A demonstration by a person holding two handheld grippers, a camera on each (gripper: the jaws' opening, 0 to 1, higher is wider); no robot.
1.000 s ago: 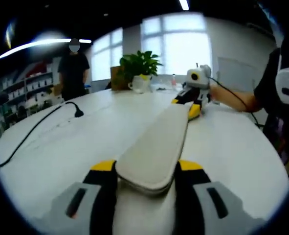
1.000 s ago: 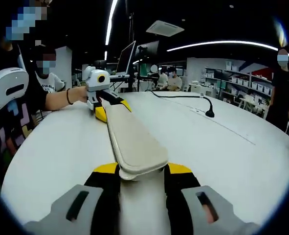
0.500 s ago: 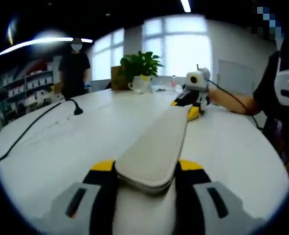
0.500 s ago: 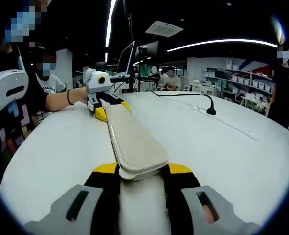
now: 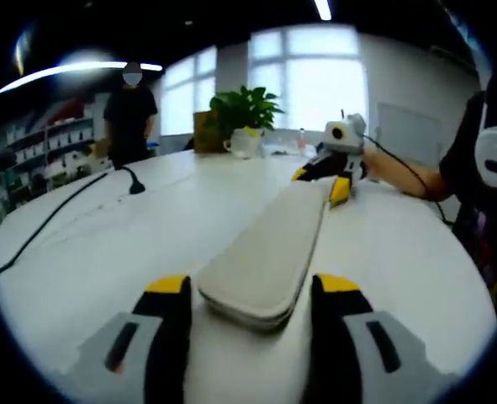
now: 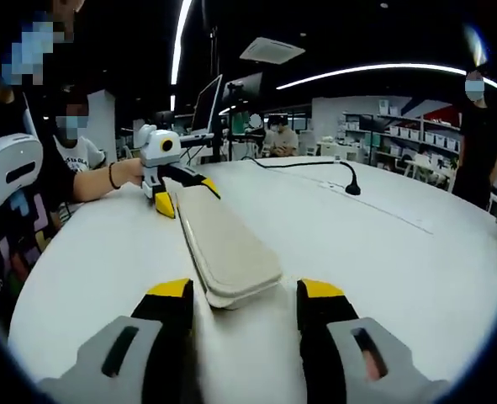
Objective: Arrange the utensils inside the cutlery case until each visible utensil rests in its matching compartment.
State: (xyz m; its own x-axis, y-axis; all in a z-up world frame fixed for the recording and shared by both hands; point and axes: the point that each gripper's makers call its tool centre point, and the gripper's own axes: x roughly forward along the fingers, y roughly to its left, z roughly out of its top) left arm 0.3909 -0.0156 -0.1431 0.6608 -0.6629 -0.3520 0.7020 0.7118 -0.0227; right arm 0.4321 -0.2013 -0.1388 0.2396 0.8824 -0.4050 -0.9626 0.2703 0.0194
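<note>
A long, flat beige cutlery case lies closed on the white round table. My left gripper straddles its near end, open, with a small gap between each yellow-tipped jaw and the case. In the right gripper view the same case runs away from me, and my right gripper stands open around this end, jaws clear of its sides. Each gripper appears at the far end in the other's view: the right gripper and the left gripper, each held by a hand. No utensils are visible.
A desk microphone with a black cable trailing left stands on the table, seen too as the microphone. A potted plant sits at the far edge. A person stands beyond the table. A monitor and seated people are behind.
Both grippers have opened off the ends of the case, which now rests on the table between their jaws. Both views have drawn back slightly.
</note>
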